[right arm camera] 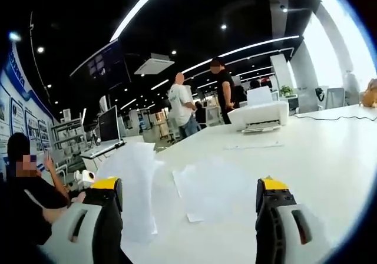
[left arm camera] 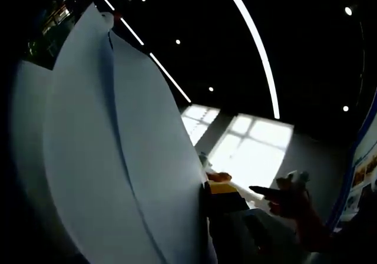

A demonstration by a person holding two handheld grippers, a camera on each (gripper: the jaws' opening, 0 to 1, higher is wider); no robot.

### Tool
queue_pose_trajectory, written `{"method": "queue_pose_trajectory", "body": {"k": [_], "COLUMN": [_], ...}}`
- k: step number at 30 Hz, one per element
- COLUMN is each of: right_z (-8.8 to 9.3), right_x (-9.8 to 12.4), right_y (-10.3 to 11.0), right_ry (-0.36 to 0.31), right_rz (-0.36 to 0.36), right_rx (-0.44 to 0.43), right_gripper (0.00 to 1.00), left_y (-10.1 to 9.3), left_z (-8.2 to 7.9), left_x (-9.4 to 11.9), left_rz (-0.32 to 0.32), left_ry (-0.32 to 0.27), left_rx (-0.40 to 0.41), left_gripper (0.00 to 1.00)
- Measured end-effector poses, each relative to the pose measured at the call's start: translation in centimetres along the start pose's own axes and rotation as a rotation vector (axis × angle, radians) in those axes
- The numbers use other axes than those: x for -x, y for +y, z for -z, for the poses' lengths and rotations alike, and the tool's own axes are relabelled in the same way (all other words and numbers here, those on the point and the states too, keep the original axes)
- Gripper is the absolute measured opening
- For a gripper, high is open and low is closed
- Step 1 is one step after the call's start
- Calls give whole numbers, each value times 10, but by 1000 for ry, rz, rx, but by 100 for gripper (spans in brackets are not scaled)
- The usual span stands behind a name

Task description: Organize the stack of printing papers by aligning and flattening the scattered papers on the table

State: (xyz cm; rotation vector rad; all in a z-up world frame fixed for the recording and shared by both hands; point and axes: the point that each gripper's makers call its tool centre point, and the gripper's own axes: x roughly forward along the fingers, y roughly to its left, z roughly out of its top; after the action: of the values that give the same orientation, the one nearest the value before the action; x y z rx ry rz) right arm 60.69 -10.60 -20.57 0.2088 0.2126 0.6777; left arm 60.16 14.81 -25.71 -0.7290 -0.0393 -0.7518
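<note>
Several white paper sheets [left arm camera: 118,158] stand raised and bowed in the left gripper view, against a dark ceiling. My left gripper [left arm camera: 201,191] is shut on their lower edge. One yellow-tipped finger [left arm camera: 222,188] shows pressed against the paper; the other is hidden behind the sheets. In the right gripper view my right gripper [right arm camera: 189,187] is open above the white table [right arm camera: 318,158], with nothing between its jaws. Loose sheets [right arm camera: 209,190] lie flat on the table just ahead of it. Another sheet [right arm camera: 136,181] lies by its left finger.
A white printer [right arm camera: 259,115] sits farther back on the table, with a thin sheet [right arm camera: 253,147] in front of it. Two people [right arm camera: 182,102] stand behind the table. Another person [right arm camera: 26,187] sits at the left near a monitor [right arm camera: 109,125]. A hand [left arm camera: 288,196] shows right of the held sheets.
</note>
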Motion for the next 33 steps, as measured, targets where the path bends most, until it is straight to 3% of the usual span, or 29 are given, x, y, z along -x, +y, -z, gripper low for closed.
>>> {"method": "queue_pose_trajectory", "body": {"k": [7, 15, 20, 24, 27, 33], "right_z": [10, 51, 67, 72, 86, 72], "right_x": [-5, -28, -40, -48, -54, -62], "right_y": [-18, -54, -72, -76, -88, -95], "right_ry": [13, 46, 6, -14, 47, -30], "right_rz": [39, 116, 180, 186, 228, 235], "right_rx": [-18, -69, -19, -6, 11, 37], "right_gripper": [89, 89, 87, 87, 87, 86], "left_y": [0, -1, -1, 0, 0, -1], "left_z": [1, 1, 1, 1, 1, 3], "left_x": [-1, -1, -1, -1, -1, -1], "left_rz": [-1, 0, -1, -1, -2, -1], "left_ry": [2, 2, 4, 5, 6, 12], "left_rx": [1, -2, -5, -5, -6, -16], "left_gripper": [8, 9, 9, 9, 9, 9]}}
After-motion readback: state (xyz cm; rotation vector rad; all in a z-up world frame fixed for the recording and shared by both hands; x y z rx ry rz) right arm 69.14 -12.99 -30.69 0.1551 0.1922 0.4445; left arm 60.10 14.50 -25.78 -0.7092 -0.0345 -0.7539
